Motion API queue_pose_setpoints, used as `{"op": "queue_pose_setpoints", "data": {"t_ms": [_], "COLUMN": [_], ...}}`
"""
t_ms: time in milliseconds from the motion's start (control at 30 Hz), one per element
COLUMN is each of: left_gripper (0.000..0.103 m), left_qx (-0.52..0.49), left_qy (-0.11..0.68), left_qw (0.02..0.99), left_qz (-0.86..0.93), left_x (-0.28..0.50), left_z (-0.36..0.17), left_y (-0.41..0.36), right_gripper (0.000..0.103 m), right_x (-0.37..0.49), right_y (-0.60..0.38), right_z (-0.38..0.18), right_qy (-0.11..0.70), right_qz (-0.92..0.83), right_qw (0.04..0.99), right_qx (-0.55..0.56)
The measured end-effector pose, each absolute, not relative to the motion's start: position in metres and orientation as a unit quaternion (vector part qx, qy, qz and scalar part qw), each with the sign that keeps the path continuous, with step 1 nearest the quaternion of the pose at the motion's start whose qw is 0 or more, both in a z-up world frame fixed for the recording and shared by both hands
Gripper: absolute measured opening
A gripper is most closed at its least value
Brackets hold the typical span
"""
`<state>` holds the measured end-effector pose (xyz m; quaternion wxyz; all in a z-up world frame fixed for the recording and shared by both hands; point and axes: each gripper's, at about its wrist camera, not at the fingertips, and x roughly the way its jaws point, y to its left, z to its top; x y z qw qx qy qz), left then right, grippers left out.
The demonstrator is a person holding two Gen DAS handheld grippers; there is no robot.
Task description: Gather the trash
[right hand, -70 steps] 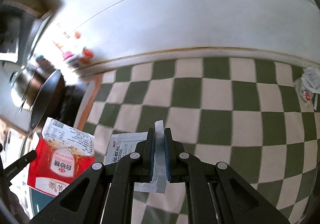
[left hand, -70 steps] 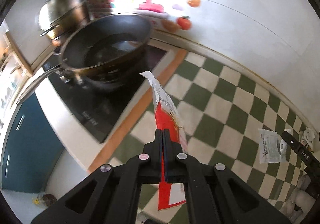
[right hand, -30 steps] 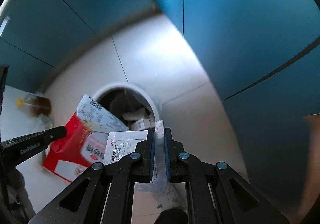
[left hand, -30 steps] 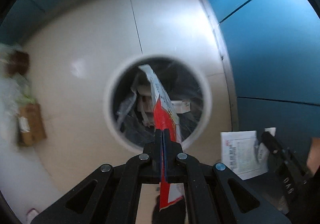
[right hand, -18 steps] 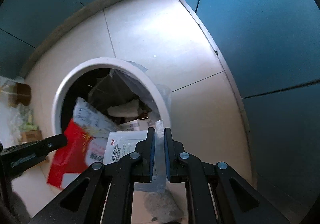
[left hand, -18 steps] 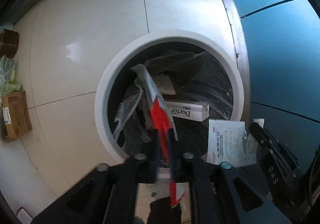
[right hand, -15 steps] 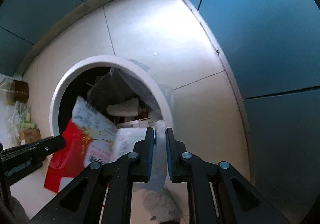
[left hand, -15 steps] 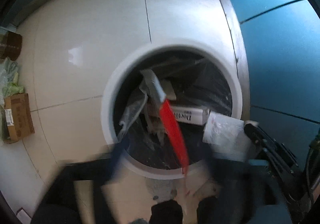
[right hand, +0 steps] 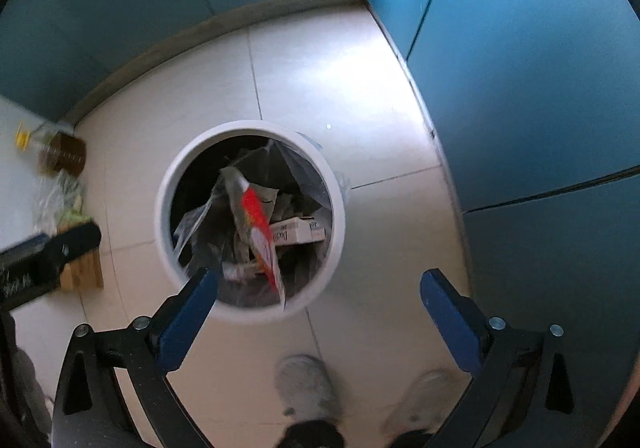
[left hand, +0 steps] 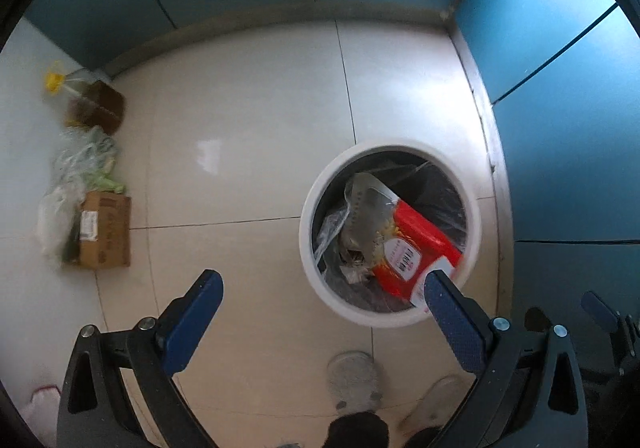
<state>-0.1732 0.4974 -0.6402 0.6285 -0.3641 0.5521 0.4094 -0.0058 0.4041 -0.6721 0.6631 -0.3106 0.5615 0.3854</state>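
Below and ahead of the left gripper (left hand: 322, 306), on pale floor tiles (left hand: 248, 128): a round white trash bin (left hand: 308, 232) lined with a clear plastic bag (left hand: 330, 224). Inside, a red-and-white food packet (left hand: 408, 248) lying tilted against the near right side of the rim, on crumpled wrappers. Jaws spread wide apart, nothing between the blue pads (left hand: 192, 322).

Straight under the right gripper (right hand: 318, 290), the same trash bin (right hand: 164, 208), the red-and-white food packet (right hand: 260, 232) seen edge-on, a white carton (right hand: 298, 234) with dark lettering lying flat beside it. Jaws here also wide apart, holding nothing. White sachet not clearly made out among the bin's contents.

Far to the left of both tools: a cardboard box (left hand: 104, 230), a bunched plastic bag (left hand: 76, 172), a bottle with a yellow cap (left hand: 86, 102). Blue cabinet fronts (left hand: 568, 128) ahead and to the right. Pale shoes (right hand: 306, 388) at the bottom edge.
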Motion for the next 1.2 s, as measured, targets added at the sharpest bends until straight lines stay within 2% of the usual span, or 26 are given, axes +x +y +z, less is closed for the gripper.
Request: {"op": "queue_pose_setpoints", "data": {"t_ms": [433,833,1033,1200], "left_gripper": [0.103,0.103,0.103,0.103], "left_qx": [-0.338,-0.306,-0.325,-0.351], "left_qy": [0.485,0.417,0.391,0.373], "left_qw": [0.653,0.679,0.698,0.721], "left_qz": [0.475,0.52,0.505,0.467], "left_x": [-0.2,-0.233,-0.248,-0.256], "left_z": [-0.421,-0.239,-0.176,-0.136], "left_y": [0.38,0.253,0.215,0.189], "right_gripper": [0.103,0.103,0.103,0.103], "right_x": [-0.025,-0.038,-0.042,-0.053], "right_y": [0.308,0.169,0.118,0.094], "right_z": [-0.435,-0.206,-0.133,-0.096], "right_qy": [0.465,0.412,0.411,0.42], "right_qz": [0.443,0.524,0.555,0.579], "right_qw": [0.699,0.701,0.684,0.662], "right_qx": [-0.314,-0.253,-0.234,-0.224]}}
